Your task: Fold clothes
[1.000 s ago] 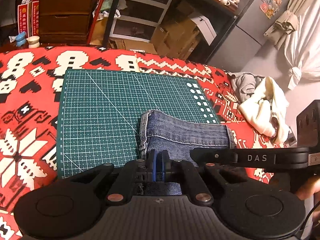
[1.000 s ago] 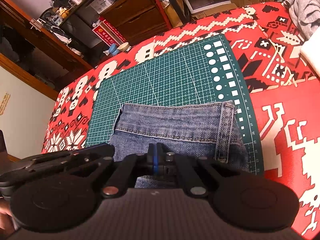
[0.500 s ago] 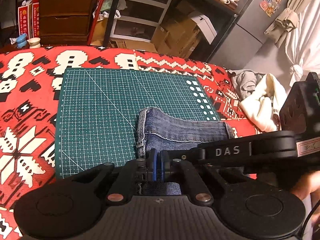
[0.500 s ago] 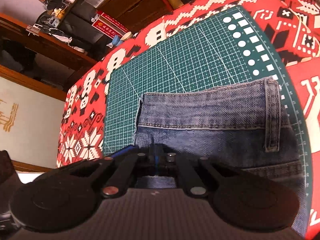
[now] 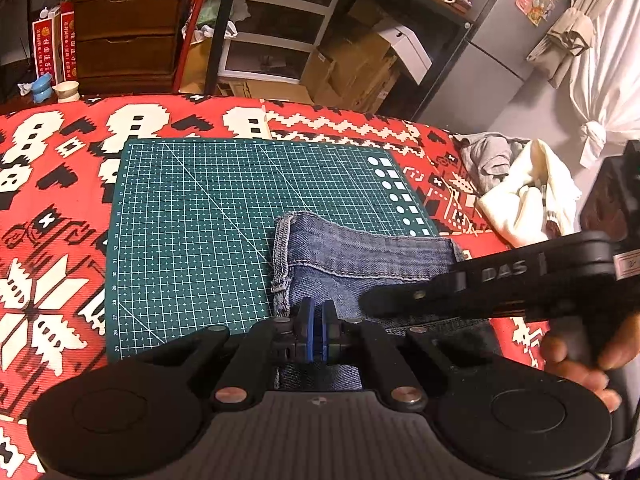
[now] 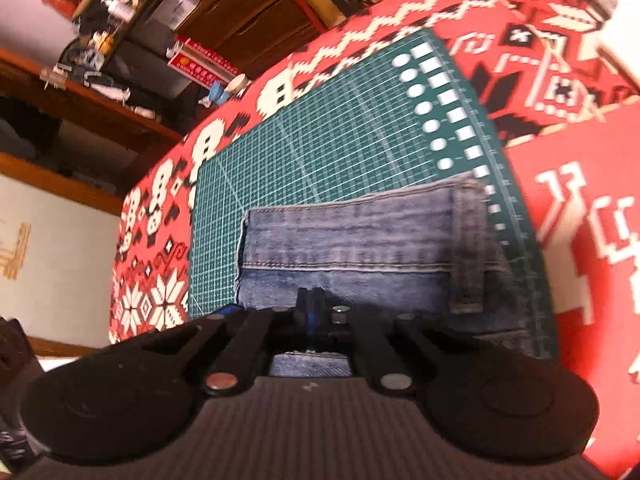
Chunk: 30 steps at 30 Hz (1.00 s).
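Note:
Folded blue jeans lie on the right half of a green cutting mat. My left gripper is shut, its blue pads pinched on the near edge of the denim at the fold's left corner. The right gripper's black body crosses low over the jeans from the right, with a hand behind it. In the right wrist view the jeans show a stitched hem and a seam on the mat. My right gripper is shut on their near edge.
A red, white and black patterned blanket covers the surface under the mat. A cream garment and a grey one are heaped at the far right. Wooden drawers, boxes and shelving stand beyond the far edge.
The right gripper has swung up and leftward over the jeans, and its view has tilted. Both grippers stay shut on the denim, and the fold has shifted little.

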Each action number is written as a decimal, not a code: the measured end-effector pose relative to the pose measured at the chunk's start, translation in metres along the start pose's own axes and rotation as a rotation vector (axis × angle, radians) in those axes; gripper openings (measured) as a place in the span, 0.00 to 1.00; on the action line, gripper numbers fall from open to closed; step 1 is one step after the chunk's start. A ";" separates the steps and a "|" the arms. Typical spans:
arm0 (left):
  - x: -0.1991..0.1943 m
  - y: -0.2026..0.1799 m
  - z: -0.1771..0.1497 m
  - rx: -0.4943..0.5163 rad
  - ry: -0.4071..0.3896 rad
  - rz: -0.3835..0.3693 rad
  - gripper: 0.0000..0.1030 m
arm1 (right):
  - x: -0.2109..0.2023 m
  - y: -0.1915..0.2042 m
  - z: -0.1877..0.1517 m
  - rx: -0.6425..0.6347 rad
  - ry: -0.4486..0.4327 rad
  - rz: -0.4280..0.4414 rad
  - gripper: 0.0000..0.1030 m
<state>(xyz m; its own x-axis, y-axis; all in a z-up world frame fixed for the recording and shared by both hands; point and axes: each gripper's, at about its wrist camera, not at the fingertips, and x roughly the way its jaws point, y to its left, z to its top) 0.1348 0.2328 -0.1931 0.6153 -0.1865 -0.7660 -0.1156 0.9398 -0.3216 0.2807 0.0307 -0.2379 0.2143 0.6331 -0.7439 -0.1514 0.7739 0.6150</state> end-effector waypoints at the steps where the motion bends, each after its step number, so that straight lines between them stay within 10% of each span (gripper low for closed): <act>1: 0.000 0.000 0.000 0.001 -0.002 0.000 0.03 | -0.006 -0.001 0.000 -0.007 -0.012 -0.017 0.00; 16: 0.001 -0.010 0.000 0.071 0.002 0.041 0.03 | -0.051 -0.045 -0.001 -0.063 -0.089 -0.133 0.00; 30: 0.003 -0.014 0.031 0.002 -0.006 -0.020 0.03 | -0.060 -0.045 0.021 -0.037 -0.134 -0.068 0.04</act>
<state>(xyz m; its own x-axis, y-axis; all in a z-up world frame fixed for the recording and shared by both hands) 0.1624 0.2278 -0.1736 0.6219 -0.2036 -0.7562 -0.1014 0.9366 -0.3355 0.2949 -0.0425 -0.2158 0.3514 0.5729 -0.7405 -0.1671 0.8166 0.5525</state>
